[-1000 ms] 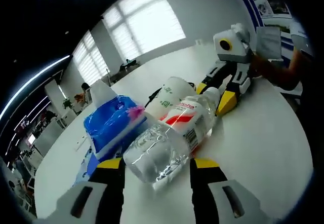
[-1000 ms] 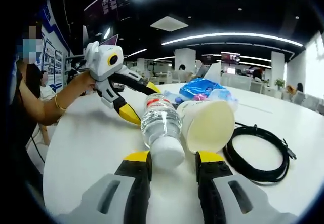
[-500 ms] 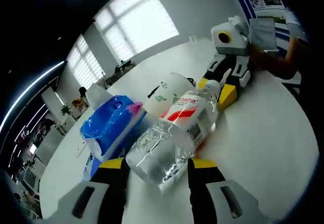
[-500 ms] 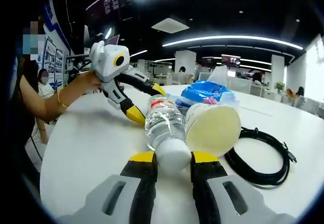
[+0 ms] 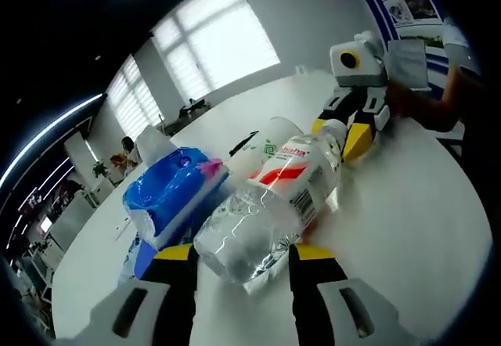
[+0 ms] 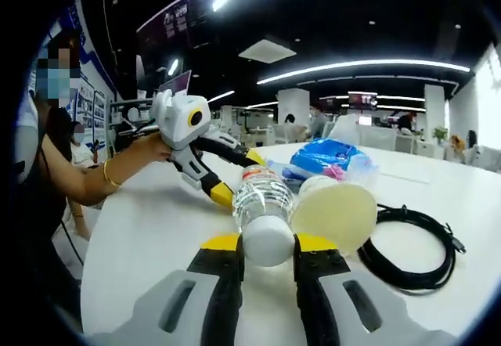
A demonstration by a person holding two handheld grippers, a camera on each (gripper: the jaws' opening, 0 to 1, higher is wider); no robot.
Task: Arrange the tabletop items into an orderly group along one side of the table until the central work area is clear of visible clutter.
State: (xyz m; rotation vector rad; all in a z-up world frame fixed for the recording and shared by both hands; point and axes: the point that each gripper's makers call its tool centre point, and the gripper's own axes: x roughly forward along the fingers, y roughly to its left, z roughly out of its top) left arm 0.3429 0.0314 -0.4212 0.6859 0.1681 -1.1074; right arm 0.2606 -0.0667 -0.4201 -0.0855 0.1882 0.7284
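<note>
Clear plastic bottle (image 5: 270,213) lying between both tools, base clamped by left tool (image 5: 239,256), cap by right tool (image 6: 267,244)

Water bottle (image 5: 270,213) label — red script, roughly "…haha", paper cup (image 5: 264,144) — green print, unreadable

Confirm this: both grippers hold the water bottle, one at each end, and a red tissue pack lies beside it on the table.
Wrong colour. The tissue pack is blue, as the left gripper view shows. The rest stands: the left gripper and right gripper hold the water bottle at its ends.
</note>
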